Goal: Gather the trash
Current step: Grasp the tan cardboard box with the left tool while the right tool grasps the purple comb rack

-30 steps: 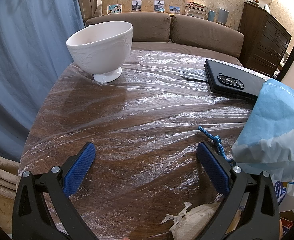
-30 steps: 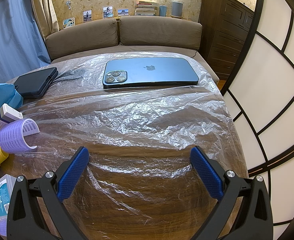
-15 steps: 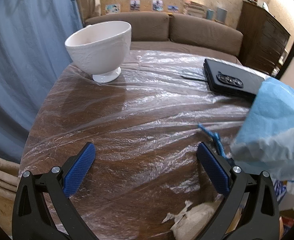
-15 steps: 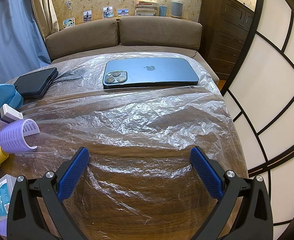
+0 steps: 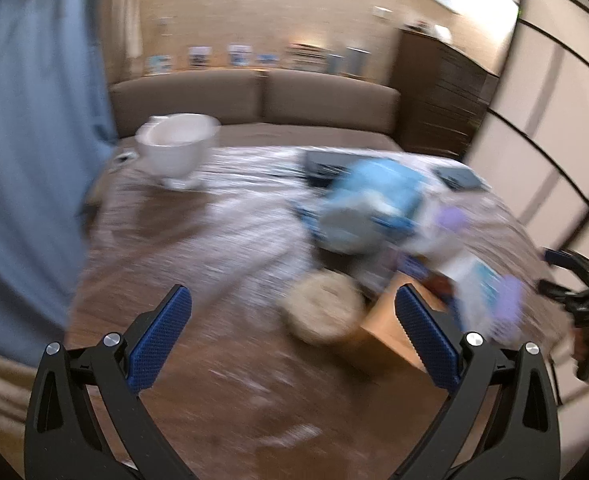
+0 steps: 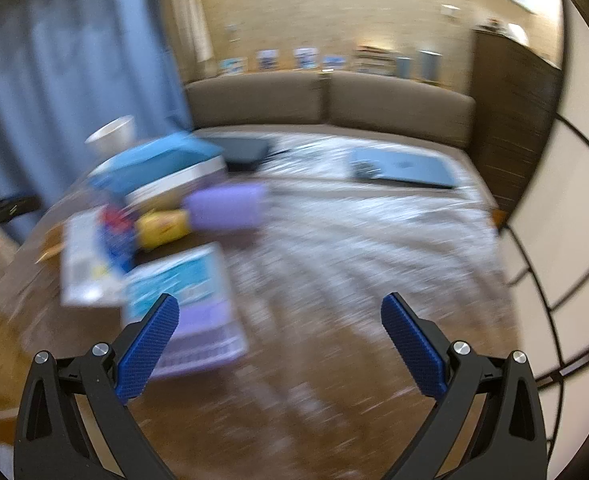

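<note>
On the plastic-wrapped table [image 5: 222, 240], a crumpled paper wad [image 5: 322, 312].

a blurred, crumpled beige paper wad [image 5: 321, 312] lies on the table, touching a cardboard box.

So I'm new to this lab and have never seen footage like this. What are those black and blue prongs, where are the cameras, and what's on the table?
There is no robot here. A person holds a hand-held gripper in each hand, and each one carries a wide-angle camera looking forward along its two blue-padded fingers. One picture comes from the left gripper, the other from the right gripper. Both are open and hold nothing. The pictures are blurred.

The round wooden table under clear plastic film carries a white footed bowl, a light blue soft pack, a crumpled beige paper wad, a purple cylinder, some printed cartons and a blue smartphone lying face down. The paper wad looks like the likeliest trash.
</note>
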Available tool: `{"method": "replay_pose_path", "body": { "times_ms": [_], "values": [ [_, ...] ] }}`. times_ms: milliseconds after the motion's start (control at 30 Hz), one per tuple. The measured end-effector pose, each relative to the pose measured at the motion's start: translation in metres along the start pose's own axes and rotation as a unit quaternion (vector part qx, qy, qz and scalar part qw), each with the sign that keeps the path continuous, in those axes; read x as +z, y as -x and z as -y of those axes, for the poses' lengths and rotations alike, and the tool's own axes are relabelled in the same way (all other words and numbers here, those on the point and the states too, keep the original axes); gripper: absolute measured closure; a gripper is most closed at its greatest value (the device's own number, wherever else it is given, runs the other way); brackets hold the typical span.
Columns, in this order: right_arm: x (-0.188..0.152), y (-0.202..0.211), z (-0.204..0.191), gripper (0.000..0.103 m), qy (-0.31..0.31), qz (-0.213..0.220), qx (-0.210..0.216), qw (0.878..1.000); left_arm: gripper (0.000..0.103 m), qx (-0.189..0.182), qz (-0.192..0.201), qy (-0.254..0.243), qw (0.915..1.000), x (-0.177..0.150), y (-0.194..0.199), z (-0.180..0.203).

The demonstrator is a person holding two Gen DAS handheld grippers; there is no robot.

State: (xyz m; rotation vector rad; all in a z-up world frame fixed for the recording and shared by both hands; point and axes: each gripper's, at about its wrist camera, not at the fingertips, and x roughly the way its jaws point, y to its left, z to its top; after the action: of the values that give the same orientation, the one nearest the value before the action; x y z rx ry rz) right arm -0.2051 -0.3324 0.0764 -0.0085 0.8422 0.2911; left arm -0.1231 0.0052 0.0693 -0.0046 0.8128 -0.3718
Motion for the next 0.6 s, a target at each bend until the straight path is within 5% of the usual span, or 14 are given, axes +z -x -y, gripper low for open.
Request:
{"method": "replay_pose_path", "body": {
  "times_ms": [100,400,600],
  "values": [
    [-0.008,-0.003,-0.022,0.004,0.014,-0.013,0.029,0.999,0.001,-0.035,-0.008,-0.042,0.9985,-0.005,-0.005,0.025],
    [-0.008,-0.036,-0.045,0.004,0.031,-0.047,0.036,0.998,0.001,-0.046,-0.052,-0.113,0.9911,-0.013,-0.047,0.052],
    [-0.01,-0.045,-0.052,0.004,0.041,-0.051,0.037,0.997,0.021,-0.066,-0.063,-0.134,0.9868,-0.017,-0.054,0.06]
  ]
}}
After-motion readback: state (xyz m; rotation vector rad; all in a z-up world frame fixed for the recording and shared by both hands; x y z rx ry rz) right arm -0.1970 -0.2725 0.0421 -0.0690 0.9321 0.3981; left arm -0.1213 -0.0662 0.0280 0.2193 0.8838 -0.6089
